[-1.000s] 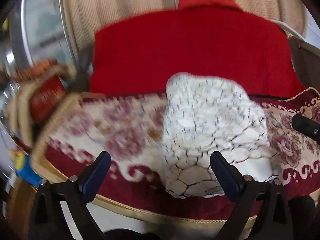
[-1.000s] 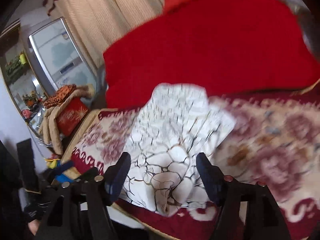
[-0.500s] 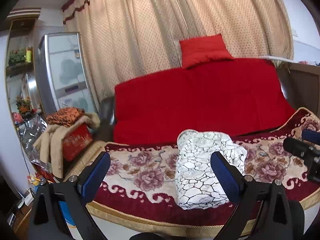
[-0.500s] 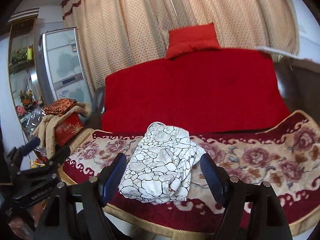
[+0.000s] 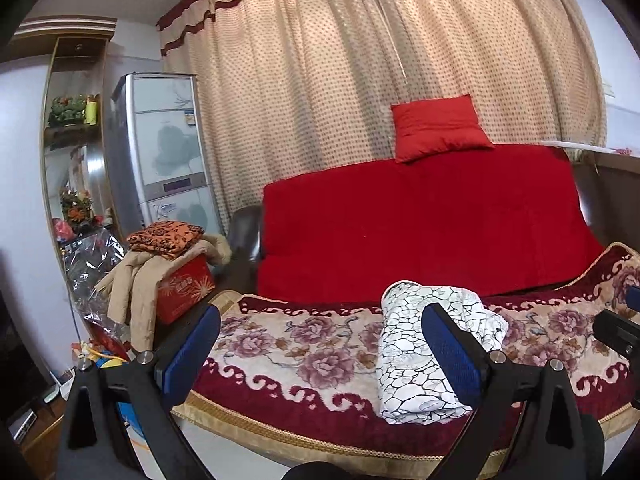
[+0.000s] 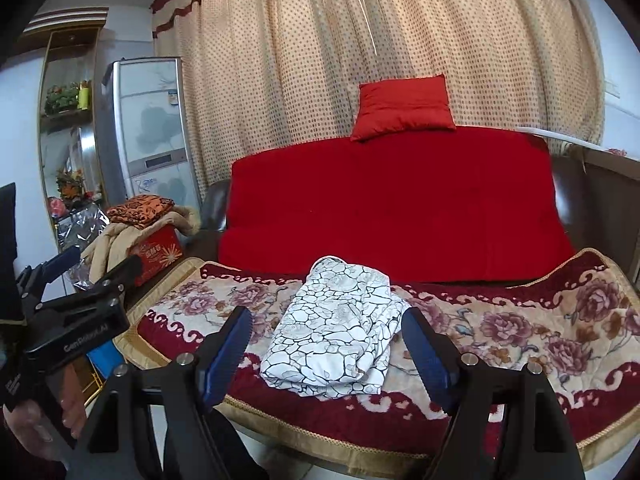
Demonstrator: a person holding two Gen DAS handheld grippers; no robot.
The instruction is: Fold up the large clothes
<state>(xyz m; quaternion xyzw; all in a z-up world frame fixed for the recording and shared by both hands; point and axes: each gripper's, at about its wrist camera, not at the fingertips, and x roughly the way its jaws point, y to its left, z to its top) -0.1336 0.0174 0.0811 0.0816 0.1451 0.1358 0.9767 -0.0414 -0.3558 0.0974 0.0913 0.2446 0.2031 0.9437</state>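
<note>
A white garment with a black crackle pattern (image 5: 416, 356) lies folded into a compact bundle on the floral cloth of the table (image 5: 304, 360). It also shows in the right wrist view (image 6: 340, 332), near the table's front edge. My left gripper (image 5: 320, 348) is open and empty, held back from the table, left of the bundle. My right gripper (image 6: 326, 346) is open and empty, held back in front of the bundle. The left gripper (image 6: 96, 272) also shows at the left of the right wrist view.
A red sofa (image 5: 420, 224) with a red cushion (image 5: 436, 126) stands behind the table. A red box (image 5: 184, 284) with a beige coat and an orange cloth sits at the left. A tall air conditioner (image 5: 160, 152) and dotted curtains (image 5: 360, 60) stand at the back.
Both grippers have pulled back and up from the folded bundle, so the whole room shows. The bundle stays on the table.
</note>
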